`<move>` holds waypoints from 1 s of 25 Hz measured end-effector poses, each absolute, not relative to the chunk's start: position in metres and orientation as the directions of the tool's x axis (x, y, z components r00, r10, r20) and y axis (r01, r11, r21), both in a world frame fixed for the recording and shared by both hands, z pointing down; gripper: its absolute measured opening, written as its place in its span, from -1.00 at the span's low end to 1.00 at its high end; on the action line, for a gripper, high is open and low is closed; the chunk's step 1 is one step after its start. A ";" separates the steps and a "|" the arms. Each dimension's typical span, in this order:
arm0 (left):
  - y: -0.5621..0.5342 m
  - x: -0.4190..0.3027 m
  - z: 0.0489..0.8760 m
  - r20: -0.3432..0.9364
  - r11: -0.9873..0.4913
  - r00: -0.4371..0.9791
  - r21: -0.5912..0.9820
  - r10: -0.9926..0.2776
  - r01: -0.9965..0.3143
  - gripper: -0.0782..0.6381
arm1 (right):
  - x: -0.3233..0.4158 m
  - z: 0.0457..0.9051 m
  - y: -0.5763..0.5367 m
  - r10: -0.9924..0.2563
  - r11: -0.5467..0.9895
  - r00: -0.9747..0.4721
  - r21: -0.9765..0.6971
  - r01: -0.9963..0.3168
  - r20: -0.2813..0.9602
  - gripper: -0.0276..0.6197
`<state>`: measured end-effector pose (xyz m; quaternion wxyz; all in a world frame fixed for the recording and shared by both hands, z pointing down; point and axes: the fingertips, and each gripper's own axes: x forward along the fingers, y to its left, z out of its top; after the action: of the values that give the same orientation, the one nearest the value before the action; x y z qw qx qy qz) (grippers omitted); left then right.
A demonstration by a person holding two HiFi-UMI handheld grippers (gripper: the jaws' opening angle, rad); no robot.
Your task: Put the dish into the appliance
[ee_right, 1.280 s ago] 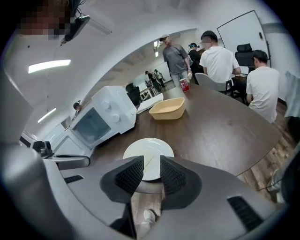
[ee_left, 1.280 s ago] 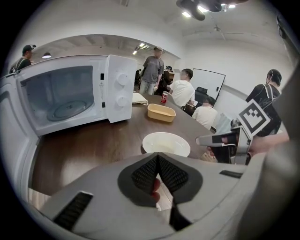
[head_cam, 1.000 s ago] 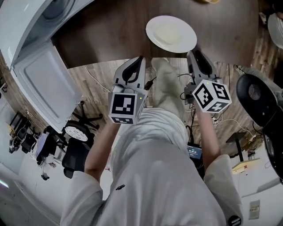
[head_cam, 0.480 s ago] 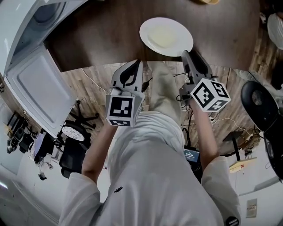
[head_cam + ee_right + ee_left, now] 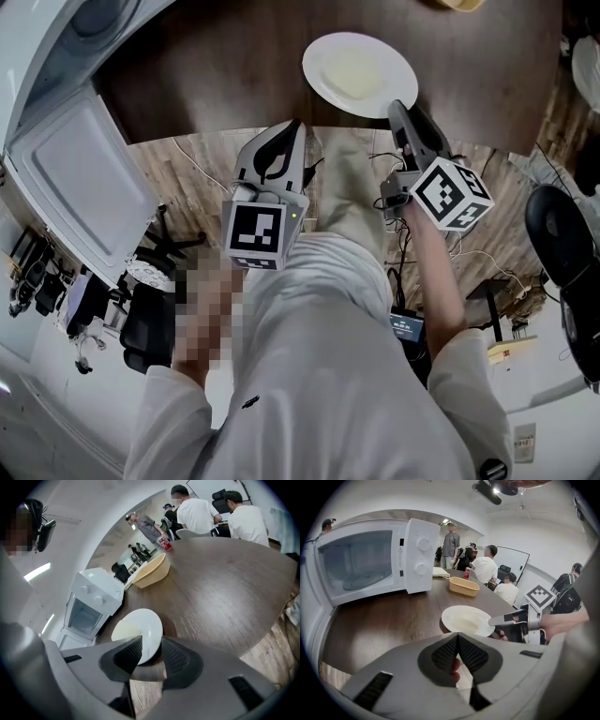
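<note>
One microwave (image 5: 370, 559), open: both gripper views show its cavity, head view just the door (image 5: 80, 187). L gripper (image 5: 457, 637): jaws pressed together, empty. One plate (image 5: 359, 73) on table (image 5: 216, 84), near rim betw R gripper (image 5: 151, 644) jaws, which have just been opening, spread wide, not pinching it.

White round dish (image 5: 360, 74), lying flat, near rim just between the spread tips of the right claw (image 5: 151, 649). White microwave (image 5: 365, 564), door swung open, well left of that claw.
</note>
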<state>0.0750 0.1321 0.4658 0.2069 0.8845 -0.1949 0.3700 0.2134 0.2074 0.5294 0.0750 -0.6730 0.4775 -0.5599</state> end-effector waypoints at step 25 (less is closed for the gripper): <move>0.139 0.057 0.463 0.742 -0.844 0.646 0.221 -0.180 -0.489 -0.78 | 0.210 0.519 0.202 -0.866 -0.436 -0.121 -0.851 -0.292 0.485 -0.84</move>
<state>0.0574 0.1390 0.4628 0.2055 0.8835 -0.1895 0.3758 0.2098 0.2017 0.5191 0.2464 -0.6153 0.4705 -0.5825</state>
